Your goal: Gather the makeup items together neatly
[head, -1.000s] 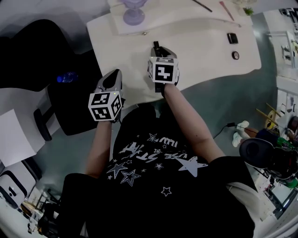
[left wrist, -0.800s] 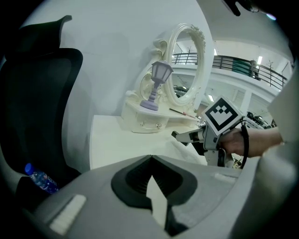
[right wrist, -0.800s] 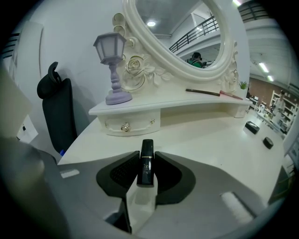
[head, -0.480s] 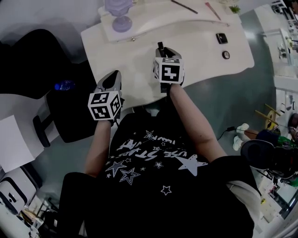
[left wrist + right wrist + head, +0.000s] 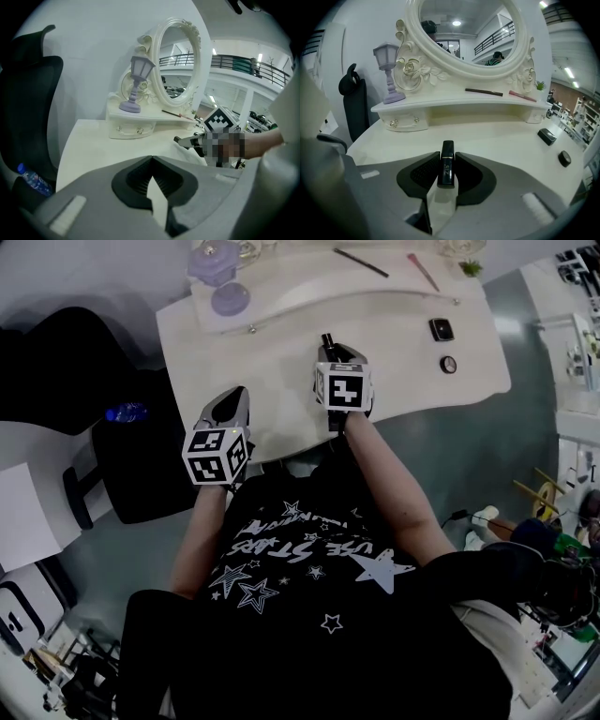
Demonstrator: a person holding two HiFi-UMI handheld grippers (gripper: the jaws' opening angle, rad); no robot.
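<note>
- Black lipstick tube (image 5: 447, 169): gripped lengthwise between the right tongs (image 5: 447, 155), tip pointing far.
- Square black compact (image 5: 546, 136): flat on the counter (image 5: 501, 136), right.
- Round black pot (image 5: 565, 158): near the compact, nearer.
- Dark pencil (image 5: 483, 92) and pink pencil (image 5: 522, 96): flat on the far shelf (image 5: 440, 107), apart.

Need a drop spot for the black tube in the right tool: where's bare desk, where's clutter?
Biggest bare patch: desktop between the drawer shelf and the near edge, left of the right tool. Another strip between that tool and the square compact. Crowded: right end, by square compact and round compact; shelf carries lamp, dark pencil, pink pencil.
</note>
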